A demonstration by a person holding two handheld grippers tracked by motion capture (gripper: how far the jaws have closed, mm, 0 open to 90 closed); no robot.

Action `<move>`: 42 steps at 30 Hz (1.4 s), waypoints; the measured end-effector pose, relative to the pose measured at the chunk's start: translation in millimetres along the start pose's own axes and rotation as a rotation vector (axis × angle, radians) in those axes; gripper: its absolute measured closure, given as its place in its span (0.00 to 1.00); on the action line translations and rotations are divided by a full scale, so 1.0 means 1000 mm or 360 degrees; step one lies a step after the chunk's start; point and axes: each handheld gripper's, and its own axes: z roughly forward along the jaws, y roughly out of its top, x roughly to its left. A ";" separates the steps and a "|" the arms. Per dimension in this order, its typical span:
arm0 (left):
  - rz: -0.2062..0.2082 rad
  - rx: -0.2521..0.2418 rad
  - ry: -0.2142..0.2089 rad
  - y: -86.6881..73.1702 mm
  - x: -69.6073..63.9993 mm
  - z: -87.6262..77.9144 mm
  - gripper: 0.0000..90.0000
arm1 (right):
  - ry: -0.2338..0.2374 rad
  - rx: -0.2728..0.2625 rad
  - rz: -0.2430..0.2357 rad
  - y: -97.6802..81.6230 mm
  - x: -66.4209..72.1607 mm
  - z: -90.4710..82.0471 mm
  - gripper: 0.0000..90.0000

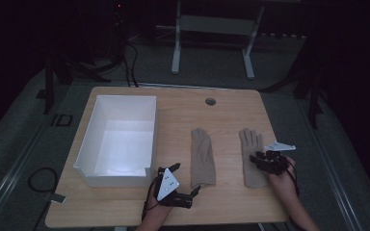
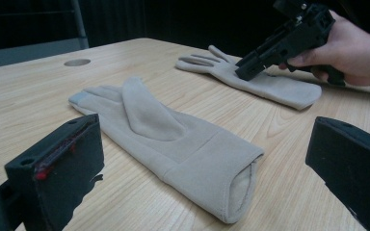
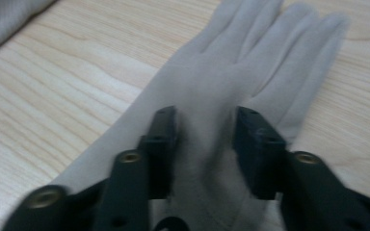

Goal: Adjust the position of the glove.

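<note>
Right gripper view blurred; contact of pads with fabric hard to judge. Right gripper (image 3: 206, 144) seen part open, jaws set down astride palm of right glove (image 3: 231, 86), not pinched. Left gripper (image 1: 185, 179) held wide open, empty; left glove (image 2: 173, 144) lying just ahead.

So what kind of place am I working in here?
Likely a lab or recording room, kept dim: a lone wooden table on grey carpet, cables on the floor, and a metal frame behind it in the dark.
</note>
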 end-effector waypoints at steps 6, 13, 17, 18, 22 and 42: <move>0.0003 0.0000 0.0005 0.000 0.000 0.000 0.00 | -0.0065 0.0018 0.0057 0.006 0.008 -0.003 0.92; 0.0007 0.0001 0.0008 0.000 0.000 0.000 0.00 | -0.0092 -0.0134 0.0196 0.043 0.025 -0.026 0.92; 0.0007 0.0002 0.0008 0.000 -0.001 0.000 0.00 | -0.0072 -0.0206 0.0203 0.068 0.040 -0.036 0.92; 0.0007 0.0001 0.0008 0.000 0.000 0.000 0.00 | -0.0069 -0.0232 0.0216 0.074 0.044 -0.039 0.92; 0.0011 -0.0001 0.0005 0.000 -0.001 0.000 0.00 | -0.0044 -0.0287 0.0219 0.096 0.066 -0.042 0.92; 0.0027 0.0001 -0.0025 0.000 -0.002 0.000 0.00 | 0.0103 -0.0245 0.0228 0.107 0.154 0.012 0.92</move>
